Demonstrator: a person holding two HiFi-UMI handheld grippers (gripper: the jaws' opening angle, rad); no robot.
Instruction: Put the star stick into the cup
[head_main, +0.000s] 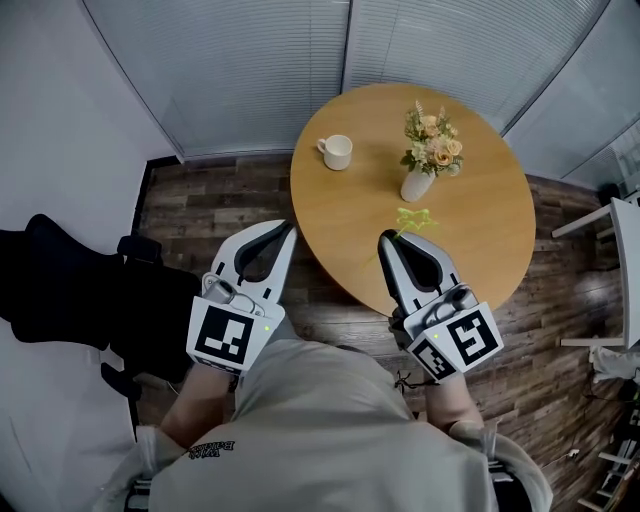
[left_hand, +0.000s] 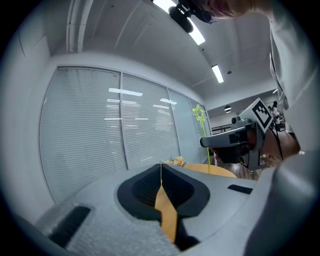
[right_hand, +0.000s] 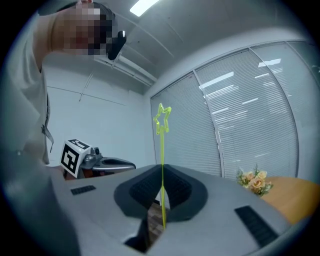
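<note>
Grey plastic, two grippers nearest me: left gripper (head_main: 288, 228) pressed together on nothing, right gripper (head_main: 385, 238) pinching my one star stick (right_hand: 162, 150). Stick's long axis follows the jaws, star end pointing out towards 12 o'clock over the one round wooden table (head_main: 480, 230); its lower end is hidden between them. Beyond the star: one flower vase (head_main: 417, 186) at 12 o'clock, one white cup (head_main: 337, 152) at 11 o'clock, inside unseen.

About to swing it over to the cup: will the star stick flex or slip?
Probably whippy: the star stick is very thin and stands tall above the right gripper. Likely light, so slipping seems unlikely with the jaws shut on it. Its star top may sway.
</note>
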